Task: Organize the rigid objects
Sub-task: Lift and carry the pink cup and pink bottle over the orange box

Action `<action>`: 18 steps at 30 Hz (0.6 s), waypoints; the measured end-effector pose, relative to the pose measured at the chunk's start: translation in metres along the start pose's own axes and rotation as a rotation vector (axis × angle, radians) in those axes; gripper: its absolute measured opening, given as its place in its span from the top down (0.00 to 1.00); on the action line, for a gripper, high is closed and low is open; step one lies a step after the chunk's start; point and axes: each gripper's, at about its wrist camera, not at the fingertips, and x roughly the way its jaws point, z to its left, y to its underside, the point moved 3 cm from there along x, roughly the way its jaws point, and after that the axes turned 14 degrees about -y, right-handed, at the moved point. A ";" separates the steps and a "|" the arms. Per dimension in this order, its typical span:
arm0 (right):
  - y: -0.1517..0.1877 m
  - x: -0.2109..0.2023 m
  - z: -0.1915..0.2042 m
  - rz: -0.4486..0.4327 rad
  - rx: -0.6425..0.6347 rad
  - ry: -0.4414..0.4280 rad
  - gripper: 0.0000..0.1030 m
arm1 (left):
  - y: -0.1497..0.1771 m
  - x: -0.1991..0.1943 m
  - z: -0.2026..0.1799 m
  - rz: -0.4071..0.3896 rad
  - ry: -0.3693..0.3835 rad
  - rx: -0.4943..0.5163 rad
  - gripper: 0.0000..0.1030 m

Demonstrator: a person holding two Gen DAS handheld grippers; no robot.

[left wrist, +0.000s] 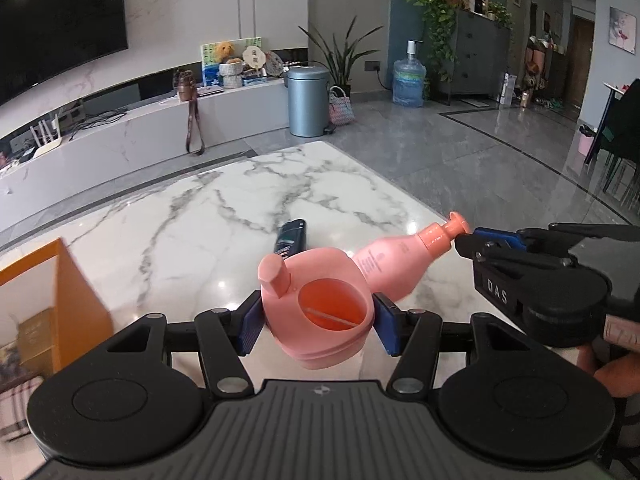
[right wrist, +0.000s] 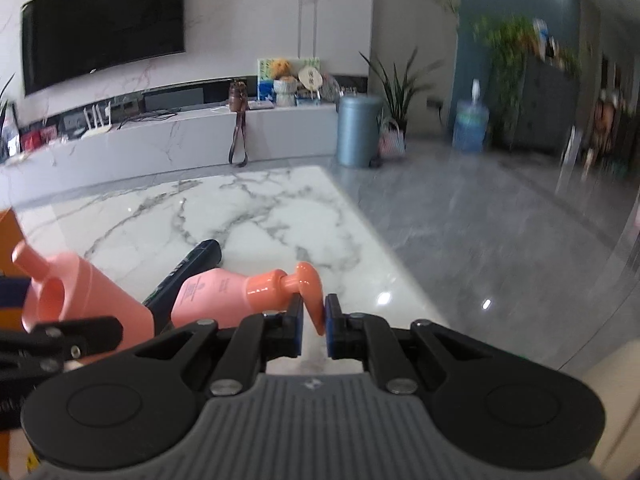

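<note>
Above the marble table (left wrist: pixel 224 216), pink jug (left wrist: pixel 320 312) clamped between left gripper (left wrist: pixel 318 322) pads, pump bottle (right wrist: pixel 224 296) nozzle pinched in right gripper (right wrist: pixel 314 326)

Left wrist view: from behind left claw (left wrist: pixel 318 322), angled down across worktop (left wrist: pixel 224 216), close. Right wrist view: likewise behind right claw (right wrist: pixel 314 316), just to its right. Shared: worktop, pink jug (left wrist: pixel 320 304), pump bottle (right wrist: pixel 240 294), TV wall (right wrist: pixel 240 12).
</note>
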 end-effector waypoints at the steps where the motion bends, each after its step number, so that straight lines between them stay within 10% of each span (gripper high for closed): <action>1: -0.001 -0.006 0.005 -0.004 -0.025 -0.004 0.91 | -0.001 -0.005 0.004 0.000 0.002 -0.009 0.37; 18: -0.061 -0.077 0.136 -0.110 -0.508 -0.289 0.92 | 0.005 -0.096 0.166 0.022 -0.052 0.029 0.37</action>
